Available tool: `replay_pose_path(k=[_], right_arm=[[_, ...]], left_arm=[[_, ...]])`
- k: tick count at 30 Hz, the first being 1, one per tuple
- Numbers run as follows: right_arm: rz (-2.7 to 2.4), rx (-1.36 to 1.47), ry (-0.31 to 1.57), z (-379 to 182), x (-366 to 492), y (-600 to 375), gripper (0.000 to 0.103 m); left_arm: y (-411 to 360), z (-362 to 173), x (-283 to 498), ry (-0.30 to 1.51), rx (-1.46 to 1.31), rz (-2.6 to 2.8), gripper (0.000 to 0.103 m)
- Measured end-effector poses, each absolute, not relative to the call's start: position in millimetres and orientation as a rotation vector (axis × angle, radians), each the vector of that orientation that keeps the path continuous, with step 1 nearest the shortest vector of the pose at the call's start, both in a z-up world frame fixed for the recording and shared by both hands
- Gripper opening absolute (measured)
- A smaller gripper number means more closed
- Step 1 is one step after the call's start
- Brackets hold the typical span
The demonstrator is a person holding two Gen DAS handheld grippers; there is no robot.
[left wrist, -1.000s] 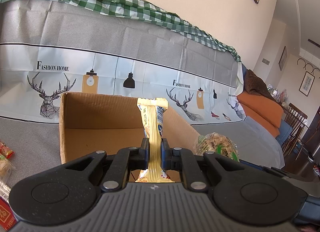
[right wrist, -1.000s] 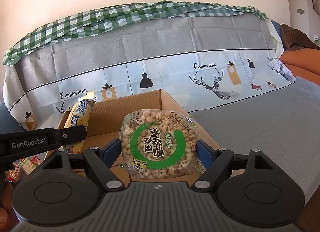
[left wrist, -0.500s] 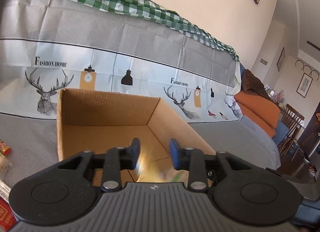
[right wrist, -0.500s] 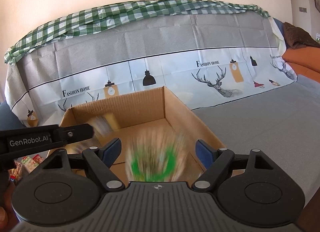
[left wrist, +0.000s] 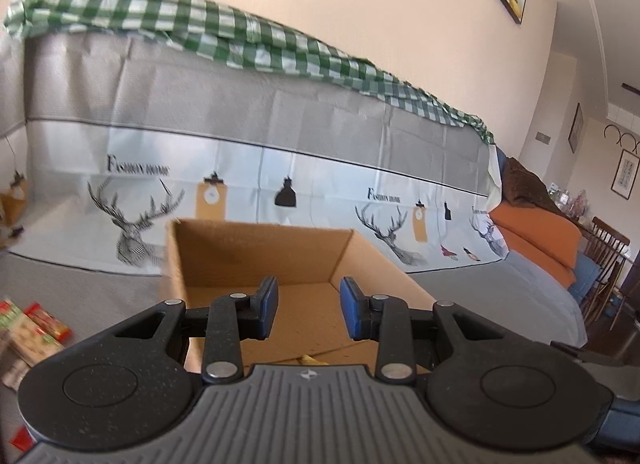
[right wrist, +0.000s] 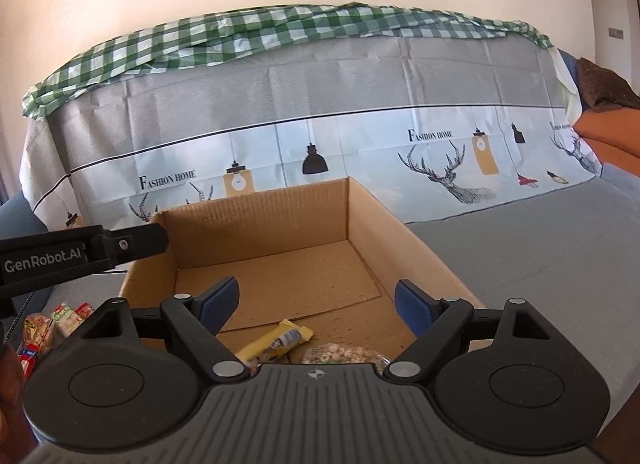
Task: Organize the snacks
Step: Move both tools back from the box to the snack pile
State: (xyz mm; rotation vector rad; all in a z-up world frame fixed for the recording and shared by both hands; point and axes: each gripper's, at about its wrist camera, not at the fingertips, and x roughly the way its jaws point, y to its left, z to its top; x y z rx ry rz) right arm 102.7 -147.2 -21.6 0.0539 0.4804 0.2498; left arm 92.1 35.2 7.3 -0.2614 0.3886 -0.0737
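An open cardboard box (left wrist: 260,248) stands on the grey covered sofa seat, straight ahead of both grippers. My left gripper (left wrist: 308,300) hovers over the box's near part, open, with nothing between its blue pads. My right gripper (right wrist: 316,300) is open too, wider, and likewise holds nothing. On the box (right wrist: 280,224) floor lies a yellow snack bar (right wrist: 276,342). Beside it is a round packet of puffed snacks (right wrist: 344,354), half hidden under the right gripper's body. In the left wrist view only a yellow tip of the bar (left wrist: 314,360) shows. The left gripper's black finger (right wrist: 132,242) reaches over the box's left wall.
Several loose snack packets (left wrist: 36,324) lie on the seat to the left of the box, also visible as packets (right wrist: 60,320) in the right wrist view. The printed sofa back (right wrist: 320,136) rises behind the box. Grey seat (right wrist: 540,264) stretches to the right.
The left gripper opened and let go of the yellow bar. The right gripper released the round packet. Both snacks fell into the box, and the left gripper shifted a little.
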Motion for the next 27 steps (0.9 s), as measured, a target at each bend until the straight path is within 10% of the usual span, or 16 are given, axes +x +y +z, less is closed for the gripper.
replay_pose_path(k=[12, 27], right_arm=[[0.358, 0.077, 0.436, -10, 78, -110, 0.058], [0.602, 0.068, 0.43, -2, 40, -38, 0.057]], left_arm=[[88, 13, 53, 0.455, -0.287, -0.06, 0.025], [203, 33, -33, 0.512, -0.312, 0.134, 0.019]])
